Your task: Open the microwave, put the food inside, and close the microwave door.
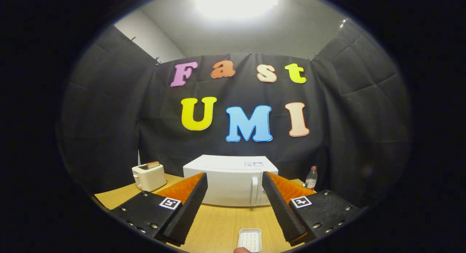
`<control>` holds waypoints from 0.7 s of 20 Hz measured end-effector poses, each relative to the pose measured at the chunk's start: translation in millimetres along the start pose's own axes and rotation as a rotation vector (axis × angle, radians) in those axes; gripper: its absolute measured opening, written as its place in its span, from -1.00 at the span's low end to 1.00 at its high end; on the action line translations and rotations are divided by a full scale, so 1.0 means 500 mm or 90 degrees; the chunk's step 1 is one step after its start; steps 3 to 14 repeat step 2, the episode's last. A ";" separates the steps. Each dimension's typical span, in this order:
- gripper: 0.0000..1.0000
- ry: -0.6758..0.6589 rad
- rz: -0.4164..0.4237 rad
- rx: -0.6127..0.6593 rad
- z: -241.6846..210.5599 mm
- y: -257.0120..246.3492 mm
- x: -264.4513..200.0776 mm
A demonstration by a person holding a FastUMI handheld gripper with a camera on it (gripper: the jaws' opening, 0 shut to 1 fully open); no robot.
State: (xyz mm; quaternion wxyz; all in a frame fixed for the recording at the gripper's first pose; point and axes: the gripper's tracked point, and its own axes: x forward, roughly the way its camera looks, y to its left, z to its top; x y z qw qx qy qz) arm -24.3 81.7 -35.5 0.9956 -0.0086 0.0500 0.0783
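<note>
Toaster: sits at the left of the wooden table, a slice of bread poking from its slot. Well apart from the microwave; I judge it no part of this task and leave it be.

Gripper: I hold it back from everything, fingers spread wide with nothing between them but bare tabletop. The spread frames the microwave front, which I read as a lining-up stance before going for the door.

Microwave: white, squarely beyond the fingers at the far side of the table, door shut. Its front faces me, so the approach is straight ahead.

Door handle: pale vertical bar toward the right of the front, beside the control panel. It sits just inside my right finger, so I judge the door hinges on the left and swings toward me.

Food tray: small white ribbed tray on the table, near and low between the fingers, closer to the right one. Whether anything lies in it I cannot tell. A fingertip-like shape touches its near edge.

Water bottle: stands right of the microwave, against the wall cloth. Clear of the door's swing, I judge.

Stage: door not yet opened.
</note>
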 end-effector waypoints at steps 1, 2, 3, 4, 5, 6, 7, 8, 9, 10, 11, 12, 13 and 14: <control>0.89 0.002 0.002 0.000 -0.002 0.001 0.001; 0.89 0.001 0.005 -0.002 -0.003 0.000 -0.001; 0.89 0.001 0.005 -0.002 -0.003 0.000 -0.001; 0.89 0.001 0.005 -0.002 -0.003 0.000 -0.001; 0.89 0.001 0.005 -0.002 -0.003 0.000 -0.001; 0.89 0.001 0.005 -0.002 -0.003 0.000 -0.001; 0.89 0.001 0.005 -0.002 -0.003 0.000 -0.001; 0.89 0.001 0.005 -0.002 -0.003 0.000 -0.001; 0.89 0.001 0.005 -0.002 -0.003 0.000 -0.001; 0.89 0.001 0.005 -0.002 -0.003 0.000 -0.001; 0.89 0.001 0.005 -0.002 -0.003 0.000 -0.001; 0.89 0.001 0.005 -0.002 -0.003 0.000 -0.001; 0.89 0.001 0.005 -0.002 -0.003 0.000 -0.001; 0.89 0.001 0.005 -0.002 -0.003 0.000 -0.001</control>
